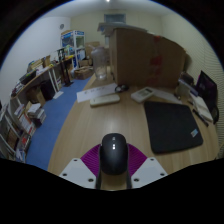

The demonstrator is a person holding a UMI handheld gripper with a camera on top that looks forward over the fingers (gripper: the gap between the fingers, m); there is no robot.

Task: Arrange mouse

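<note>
A black mouse (114, 153) sits between my gripper's (114, 172) two fingers, with the magenta pads (92, 158) pressed against both its sides. The gripper is shut on it, and the mouse points forward over the wooden table (95, 125). A black mouse mat (172, 125) lies flat on the table ahead and to the right of the fingers, with nothing on it.
A white keyboard (103, 97) lies farther back on the table, in front of a large cardboard box (145, 55). A second white device (155, 95) and a dark laptop (207, 92) are at the far right. Shelves (28, 100) and blue floor (55, 115) lie to the left.
</note>
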